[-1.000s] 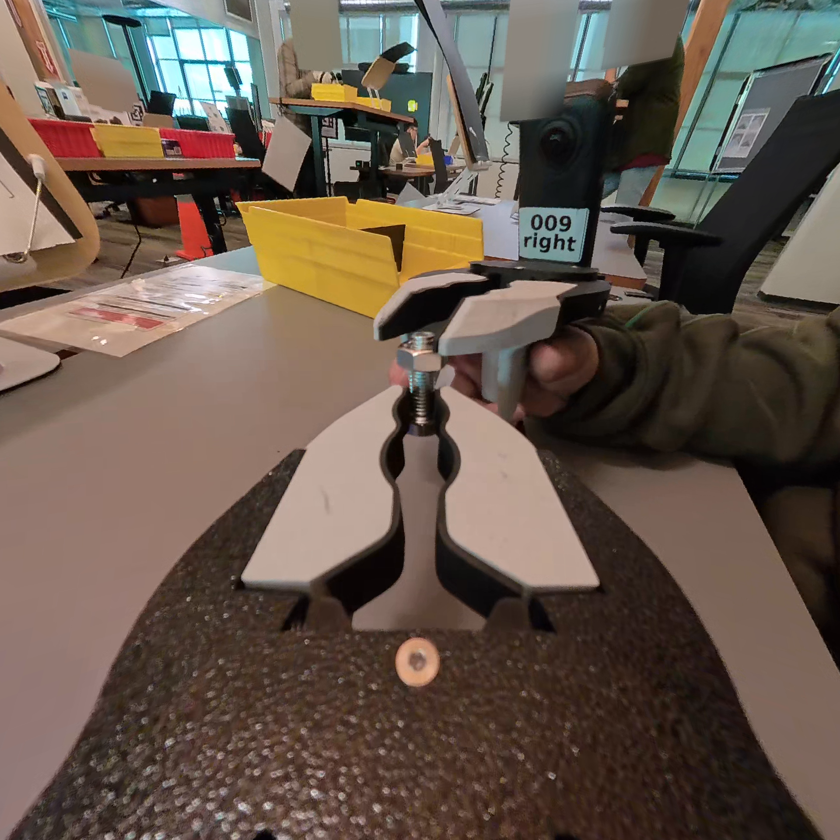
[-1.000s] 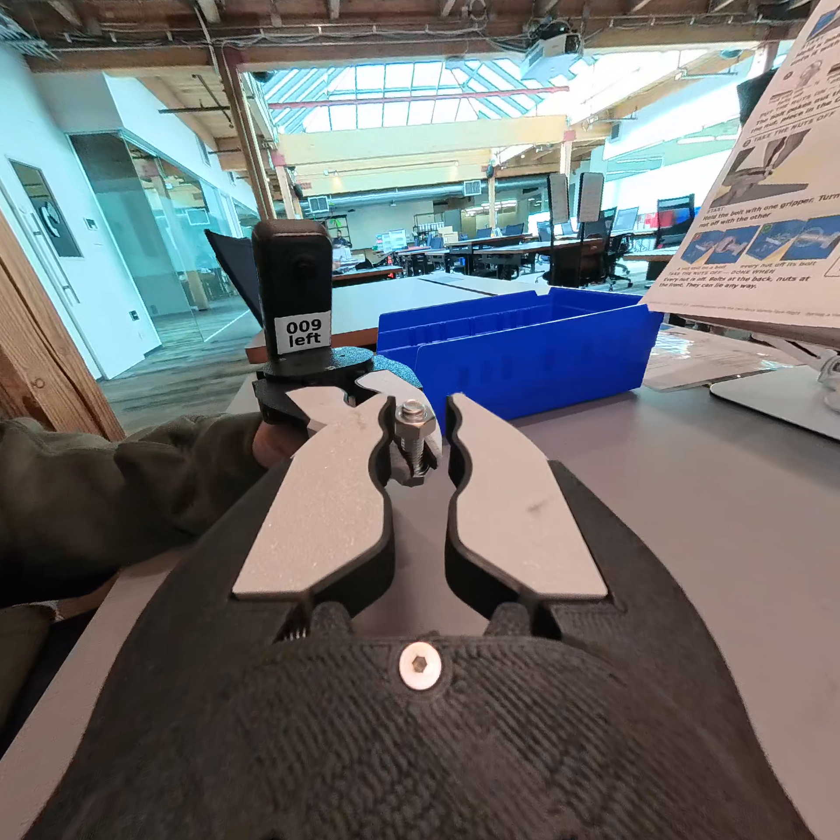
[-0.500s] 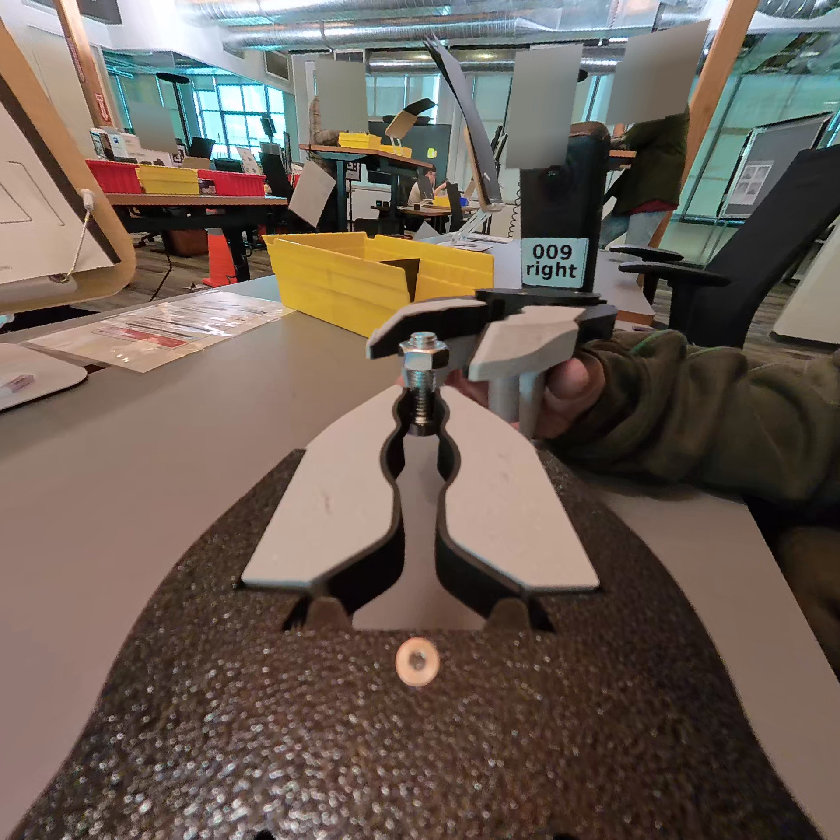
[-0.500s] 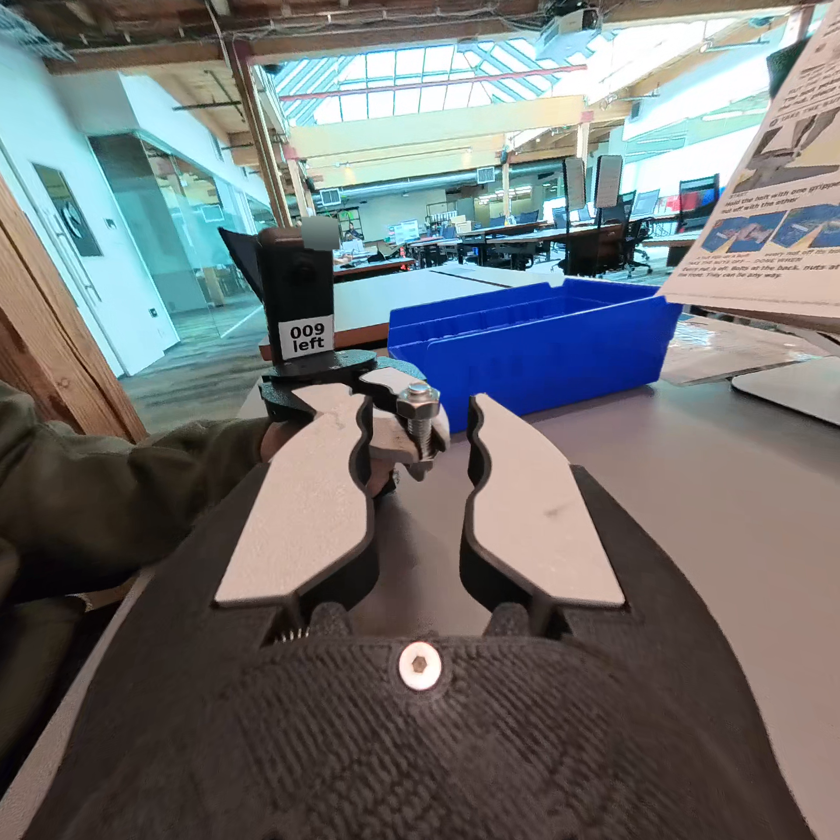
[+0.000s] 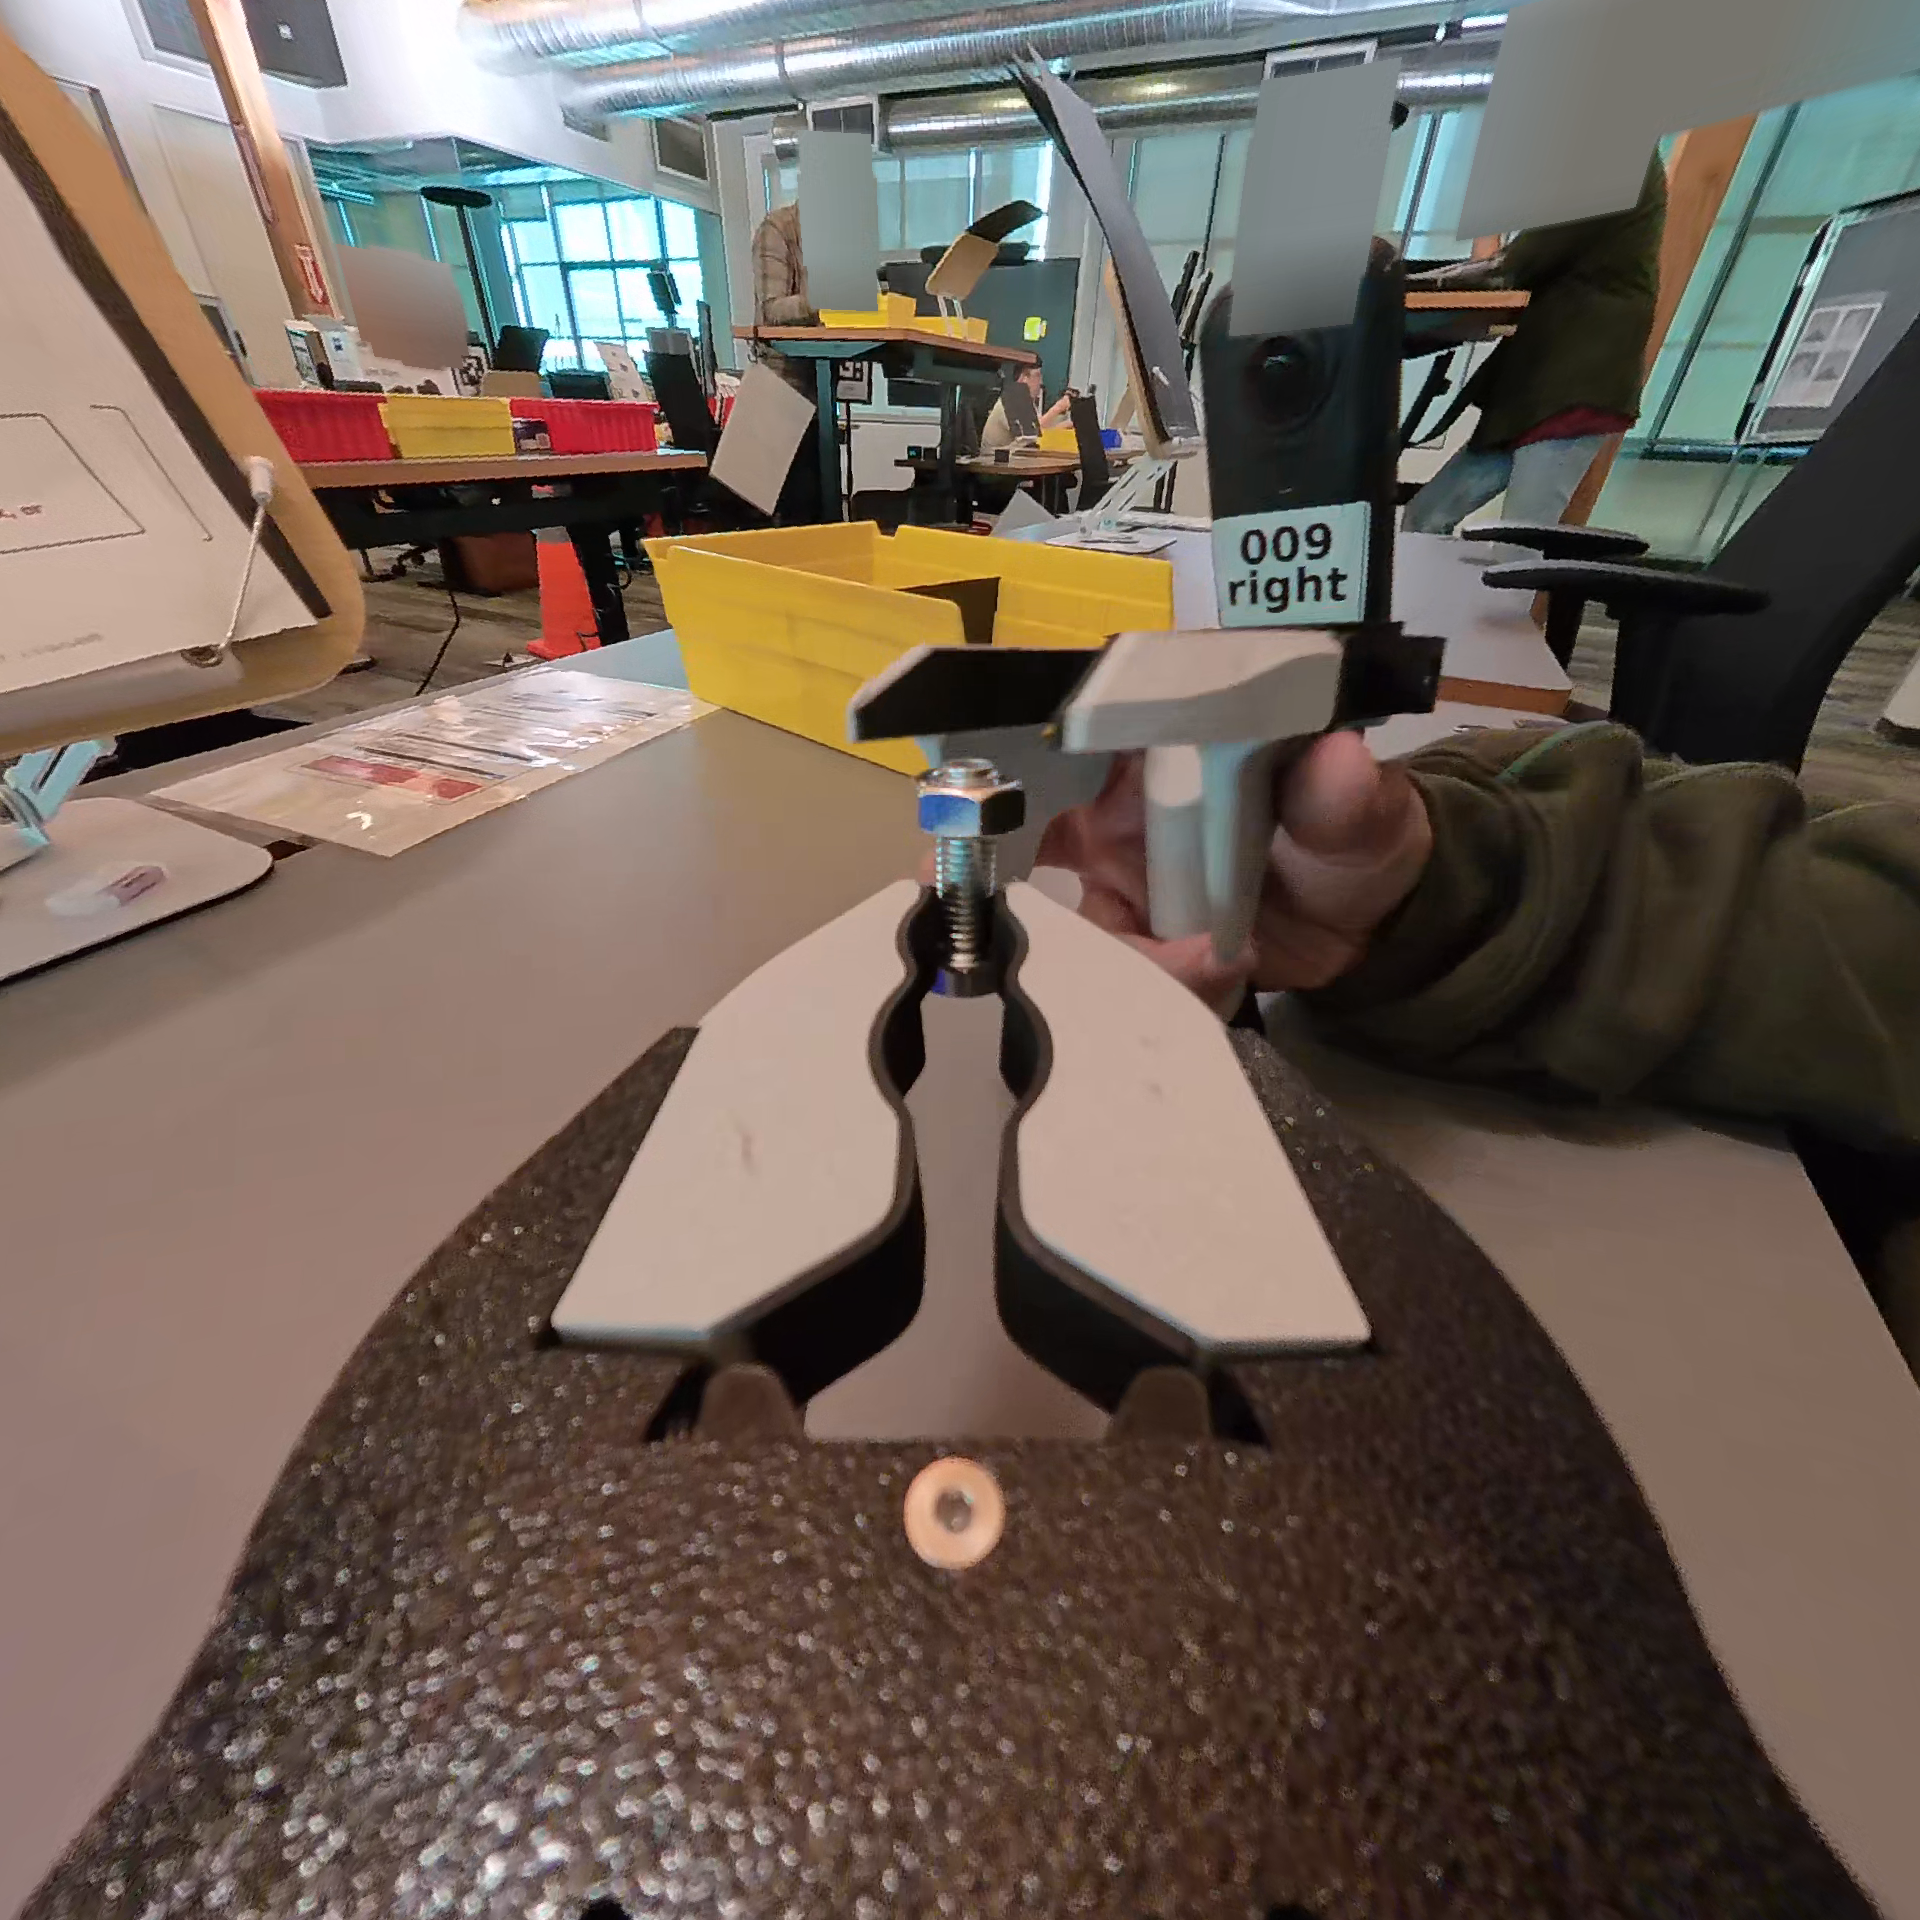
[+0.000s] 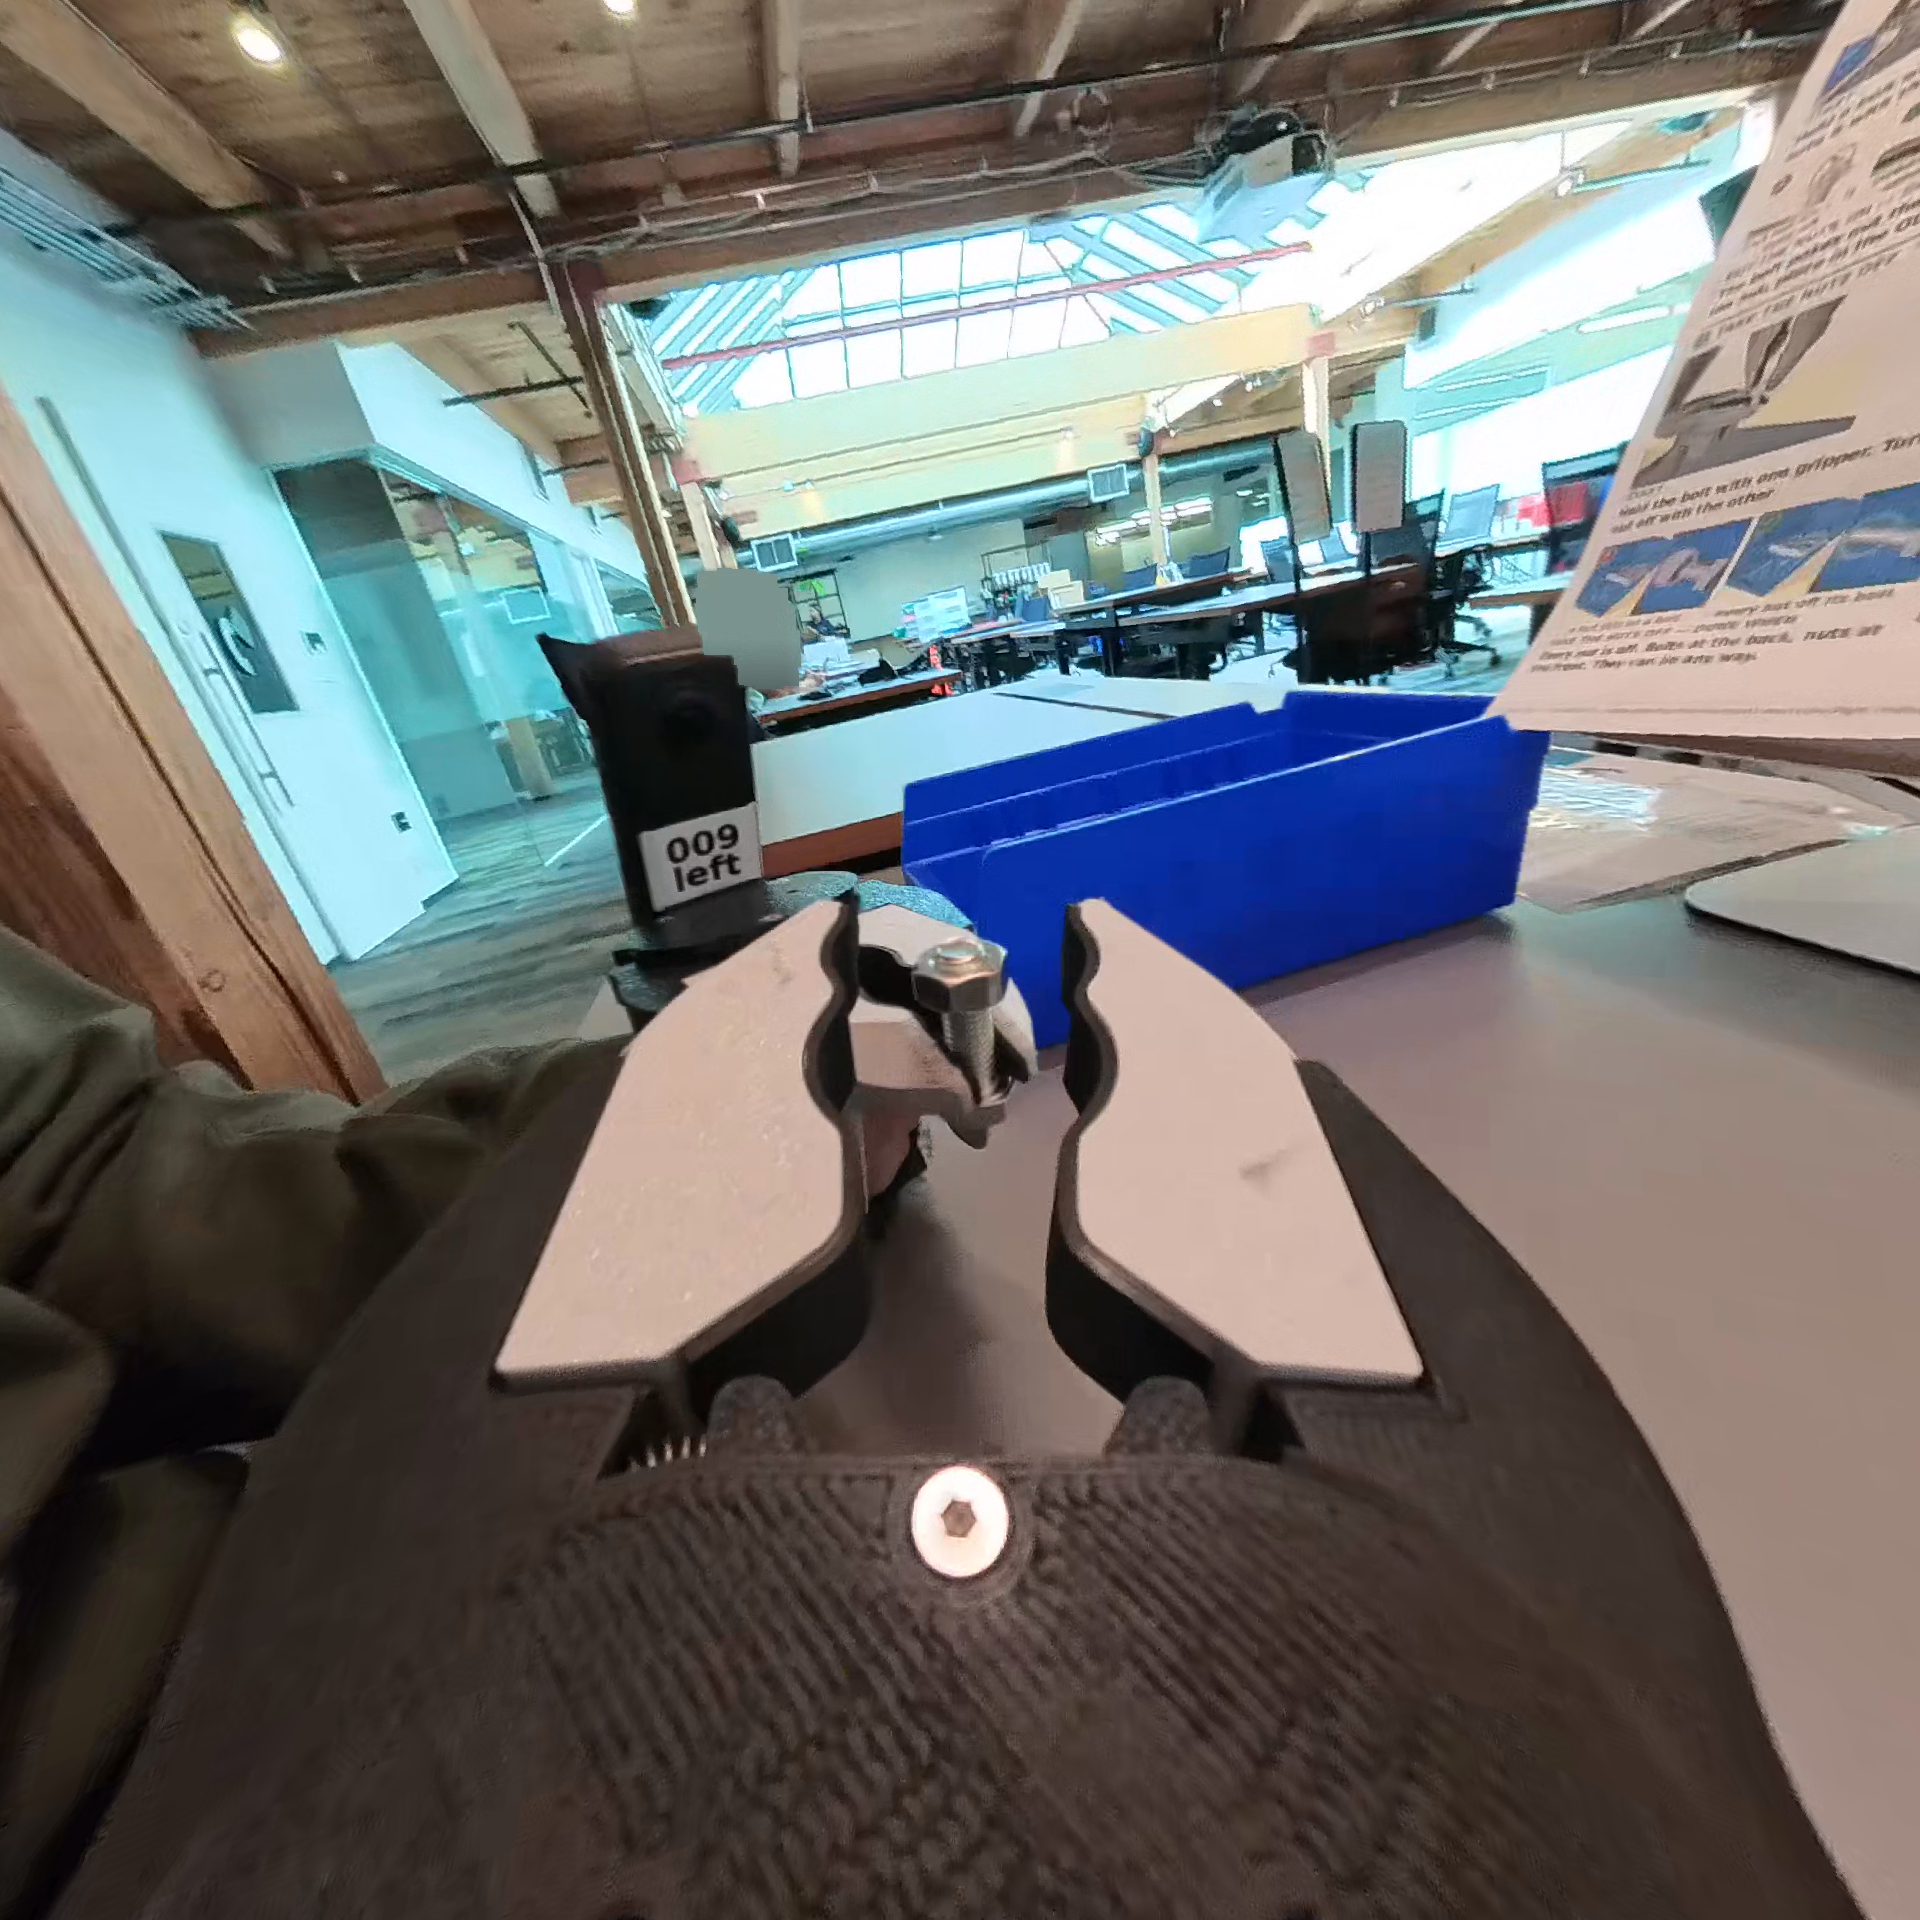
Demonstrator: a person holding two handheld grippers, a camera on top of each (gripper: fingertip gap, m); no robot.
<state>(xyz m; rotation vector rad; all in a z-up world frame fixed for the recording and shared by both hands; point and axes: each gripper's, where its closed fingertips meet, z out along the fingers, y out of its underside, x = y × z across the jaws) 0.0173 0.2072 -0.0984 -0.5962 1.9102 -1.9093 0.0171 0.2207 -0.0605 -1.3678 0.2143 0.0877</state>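
Steel bolt (image 5: 964, 902) upright, pinched at lower end by left gripper (image 5: 961, 951); nut (image 5: 970, 806) near its top. We note right gripper (image 6: 961, 961) spread wide around nut, not touching; blue bin (image 6: 1247, 831) behind bolt.

Yellow bin (image 5: 831, 634) sits at the far edge of the grey surface (image 5: 312, 1039), blue bin (image 6: 1247, 831) too, laminated sheet (image 5: 447, 743) lying nearby.

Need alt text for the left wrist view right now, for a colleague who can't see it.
The left gripper is shut on an upright bolt with a nut near its top. The right gripper hovers just above it, jaws apart, with a yellow bin behind on the grey table.
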